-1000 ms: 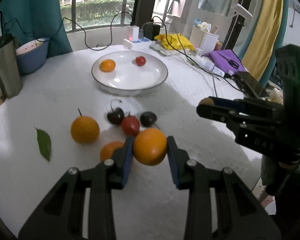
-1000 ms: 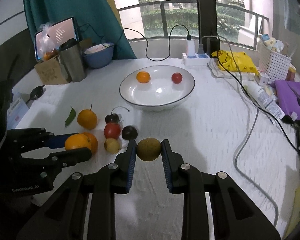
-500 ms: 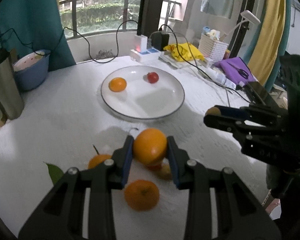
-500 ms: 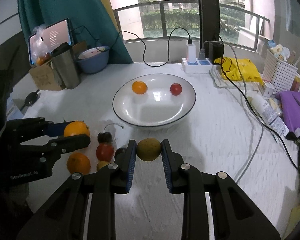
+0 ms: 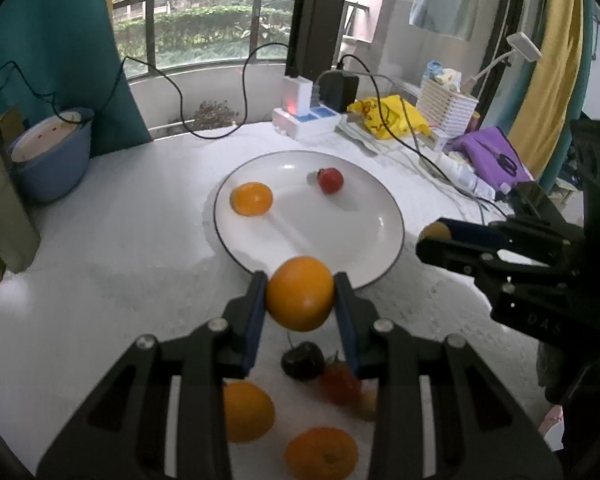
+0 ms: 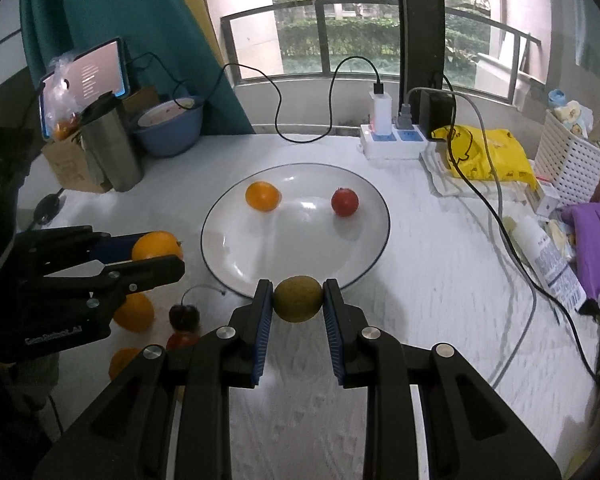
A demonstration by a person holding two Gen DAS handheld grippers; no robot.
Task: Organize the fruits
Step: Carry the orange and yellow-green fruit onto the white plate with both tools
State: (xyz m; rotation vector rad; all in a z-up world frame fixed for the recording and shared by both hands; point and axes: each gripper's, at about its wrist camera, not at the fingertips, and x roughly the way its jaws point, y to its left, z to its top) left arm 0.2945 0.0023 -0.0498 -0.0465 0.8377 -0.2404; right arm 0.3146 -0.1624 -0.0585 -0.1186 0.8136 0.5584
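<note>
Left gripper [image 5: 300, 294] jaws clamp an orange [image 5: 300, 293], right gripper [image 6: 298, 299] jaws a greenish fruit [image 6: 298, 299], maybe a kiwi; lower both onto bare plate [image 6: 376, 208] before releasing.

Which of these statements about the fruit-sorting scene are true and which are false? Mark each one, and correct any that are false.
1. The left gripper is shut on an orange. True.
2. The right gripper is open and holds nothing. False: it is shut on a yellow-green fruit.
3. The white plate holds an orange fruit and a red fruit. True.
4. The plate is already full of fruit. False: it holds only those two, with most of its surface bare.
5. Several fruits lie on the table outside the plate. True.
</note>
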